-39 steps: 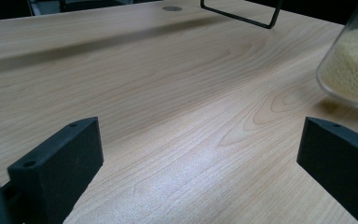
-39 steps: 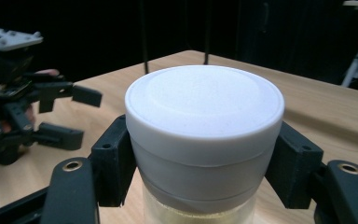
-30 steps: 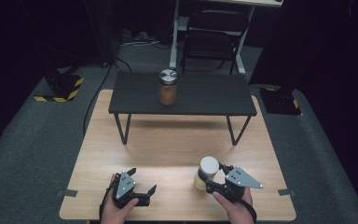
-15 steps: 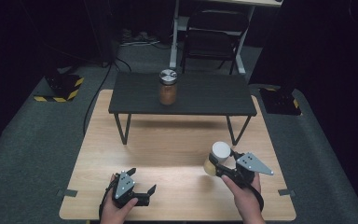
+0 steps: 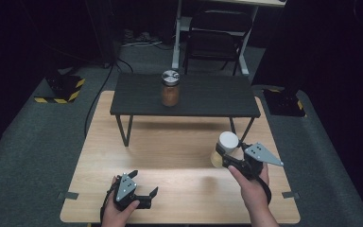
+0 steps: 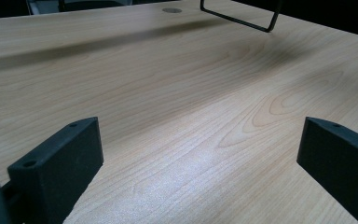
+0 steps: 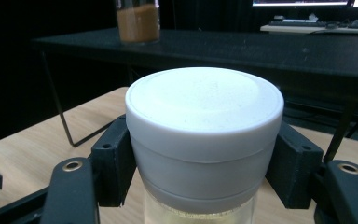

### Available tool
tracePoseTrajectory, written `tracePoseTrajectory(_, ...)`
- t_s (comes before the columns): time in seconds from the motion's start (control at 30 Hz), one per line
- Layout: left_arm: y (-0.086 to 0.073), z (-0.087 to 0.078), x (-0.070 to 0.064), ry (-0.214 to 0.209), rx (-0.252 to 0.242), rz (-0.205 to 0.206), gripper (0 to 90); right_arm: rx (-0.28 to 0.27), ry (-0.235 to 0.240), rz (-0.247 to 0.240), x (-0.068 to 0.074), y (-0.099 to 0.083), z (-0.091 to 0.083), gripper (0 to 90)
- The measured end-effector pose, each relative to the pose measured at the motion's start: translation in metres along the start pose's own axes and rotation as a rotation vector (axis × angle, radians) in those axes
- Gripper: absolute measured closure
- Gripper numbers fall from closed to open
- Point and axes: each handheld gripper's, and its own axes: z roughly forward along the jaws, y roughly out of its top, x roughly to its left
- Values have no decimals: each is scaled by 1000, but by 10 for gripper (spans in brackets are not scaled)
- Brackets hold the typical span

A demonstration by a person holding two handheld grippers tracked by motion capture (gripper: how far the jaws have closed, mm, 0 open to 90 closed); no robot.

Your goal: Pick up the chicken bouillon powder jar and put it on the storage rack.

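Gripping the white-lidded jar (image 5: 224, 147) just below its lid, the right claw (image 5: 228, 153) is clenched on it, one jaw on each side of the neck, and holds it clear of the wooden table (image 5: 179, 189). The jar appears rigid, smooth-walled and probably slippery; its clear body shows pale contents and judging by these it has moderate weight. A hold under the lid's rim, as here, guards against slipping downward. Ahead of the right claw stands a low black table (image 5: 203, 97) on thin metal legs, carrying a second jar (image 5: 170, 88) with brown contents and a metal lid, well apart from the held jar. Its near edge and legs could obstruct a forward move. The left claw (image 5: 144, 197) rests released on the wooden table, with nothing between its jaws.
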Motion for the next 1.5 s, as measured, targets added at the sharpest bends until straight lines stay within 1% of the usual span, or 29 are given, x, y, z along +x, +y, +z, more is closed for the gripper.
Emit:
tracePoseTrajectory(0.03, 0, 0, 0, -1, 0, -1, 4, -3, -5, -1, -1, 7, 1, 339)
tracePoseTrajectory(0.13, 0, 0, 1, -1, 2, -2, 4, -7, -6, -1, -2, 12, 3, 339)
tracePoseTrajectory(0.23, 0, 0, 1, 0, 0, -8, 4, -8, -11, 5, -4, 24, 5, 339)
tracePoseTrajectory(0.33, 0, 0, 1, 0, 0, -10, 4, -12, -17, -12, -4, 34, 7, 339)
tracePoseTrajectory(0.43, 0, 0, 1, -1, 0, -12, 4, -20, -17, -9, -4, 44, 10, 339)
tracePoseTrajectory(0.53, 0, 0, 2, -5, 1, -12, 4, -21, -15, -3, -5, 48, 12, 339)
tracePoseTrajectory(0.63, 0, 0, 2, -5, 0, -16, 4, -24, -23, -14, -3, 60, 16, 339)
tracePoseTrajectory(0.67, 0, 0, 3, -6, 0, -16, 4, -24, -23, -14, -3, 60, 16, 339)
tracePoseTrajectory(0.7, 0, 0, 3, -7, 0, -16, 4, -28, -23, -20, -3, 66, 18, 339)
tracePoseTrajectory(0.73, 0, 0, 3, -7, -1, -17, 4, -28, -23, -20, -3, 66, 18, 339)
tracePoseTrajectory(0.9, -1, 0, 4, -11, -3, -23, 4, -43, -32, -39, 0, 82, 24, 339)
tracePoseTrajectory(0.97, -1, 0, 5, -14, -6, -26, 4, -53, -35, -34, 1, 90, 27, 339)
tracePoseTrajectory(1.07, -1, -1, 5, -16, -7, -26, 4, -59, -35, -29, 2, 95, 30, 339)
tracePoseTrajectory(1.1, -1, -1, 6, -18, -7, -25, 4, -65, -41, -38, 3, 101, 33, 339)
tracePoseTrajectory(1.13, -1, -1, 6, -18, -7, -25, 4, -65, -41, -38, 3, 101, 33, 339)
tracePoseTrajectory(1.17, -1, -1, 6, -19, -7, -26, 4, -72, -43, -40, 4, 106, 36, 339)
tracePoseTrajectory(1.27, -2, -1, 7, -21, -8, -29, 4, -78, -45, -36, 4, 110, 39, 339)
tracePoseTrajectory(1.5, -2, -1, 8, -25, -10, -34, 4, -85, -56, -23, 4, 119, 52, 339)
